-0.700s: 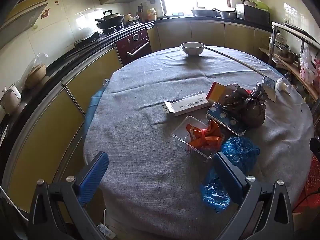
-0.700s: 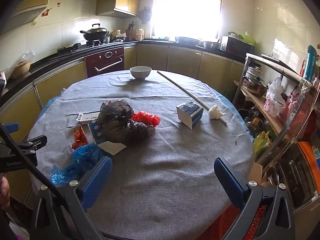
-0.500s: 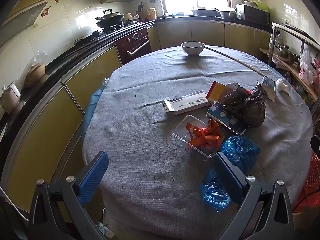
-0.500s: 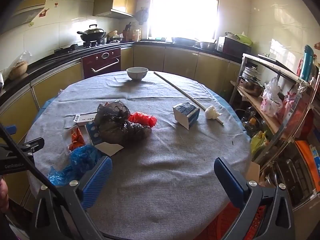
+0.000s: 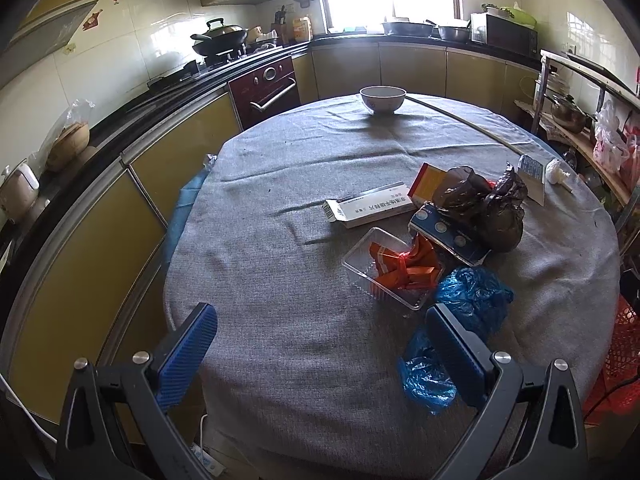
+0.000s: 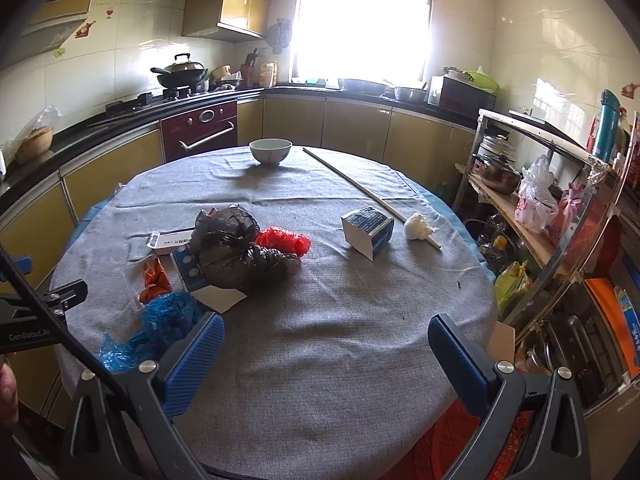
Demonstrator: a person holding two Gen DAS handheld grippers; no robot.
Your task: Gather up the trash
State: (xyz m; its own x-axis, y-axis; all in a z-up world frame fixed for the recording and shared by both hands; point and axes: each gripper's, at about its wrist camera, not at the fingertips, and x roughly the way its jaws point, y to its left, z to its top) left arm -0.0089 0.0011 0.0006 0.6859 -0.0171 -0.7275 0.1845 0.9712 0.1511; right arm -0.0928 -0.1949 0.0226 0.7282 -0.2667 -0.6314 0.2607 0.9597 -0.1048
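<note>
Trash lies in a loose cluster on the grey-clothed round table (image 6: 360, 340), toward its left side in the right wrist view; nearest is a crumpled blue plastic bag (image 5: 468, 300) at the table's near edge, just beyond the left gripper (image 5: 320, 352), whose blue-padded fingers stand wide apart with nothing between them; the right gripper (image 6: 324, 354) likewise hangs with fingers spread and empty over bare cloth; touching the blue bag is a clear plastic tray (image 5: 390, 268) holding orange wrappers (image 5: 404, 266); behind it a dark plastic bag (image 6: 236, 248) bulges beside a blue blister-pack box (image 5: 448, 234), a white carton (image 5: 370, 205) and a red bag (image 6: 286, 240); apart to the right sit a blue-and-white box (image 6: 370, 230) and a white wad (image 6: 418, 225); farthest, a bowl (image 6: 271, 151) stands near the table's back edge beside a long thin rod (image 6: 352, 184).
</note>
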